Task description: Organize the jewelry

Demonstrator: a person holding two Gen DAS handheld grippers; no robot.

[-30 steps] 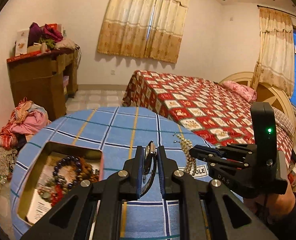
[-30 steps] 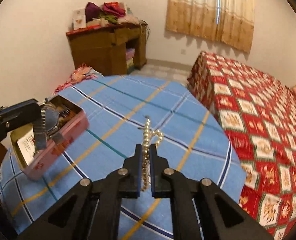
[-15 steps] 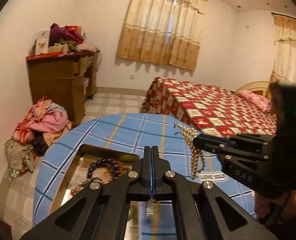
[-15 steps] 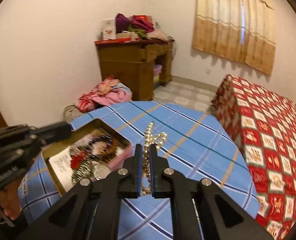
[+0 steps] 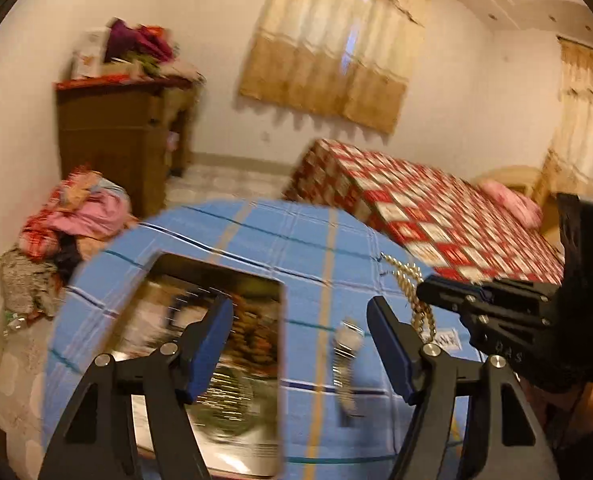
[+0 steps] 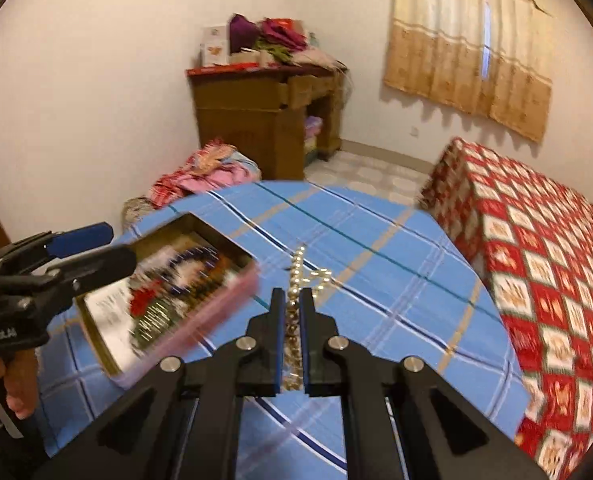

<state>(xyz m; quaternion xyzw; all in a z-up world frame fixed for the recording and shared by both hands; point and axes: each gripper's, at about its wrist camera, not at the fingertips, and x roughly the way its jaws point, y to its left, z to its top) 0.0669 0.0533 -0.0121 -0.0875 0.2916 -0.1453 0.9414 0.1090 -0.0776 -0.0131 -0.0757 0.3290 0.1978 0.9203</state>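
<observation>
Left wrist view was motion-blurred. Open rectangular pink-walled tin box [image 5: 216, 320] sat near the left edge of the round table with the blue plaid cloth [image 5: 280, 232], holding dark bead bracelets, red pieces and a printed card; contents too smeared to sort further. Left gripper [image 5: 296, 344] was over the box's right wall with jaws opening, wide apart, pads touching nothing. Silver metal-link wristwatch [image 5: 346, 364] appeared between those jaws, just right of the box over the cloth; couldn't tell whether it was lying on the cloth or not. Further right, right gripper [image 5: 424, 294] was clamped on the gold-white pearl bead necklace [image 5: 410, 292], strand dangling below the fingertips above the table's right side, near a small white printed label [image 5: 446, 338] on the cloth. Right wrist view confirmed: jaws [image 6: 290, 320] together on the pearls [image 6: 296, 276], loose end draped forward between the fingers, box [image 6: 168, 300] to its left, left gripper [image 6: 92, 248] at the box's left edge, person's hand [image 6: 12, 384] on its handle.
</observation>
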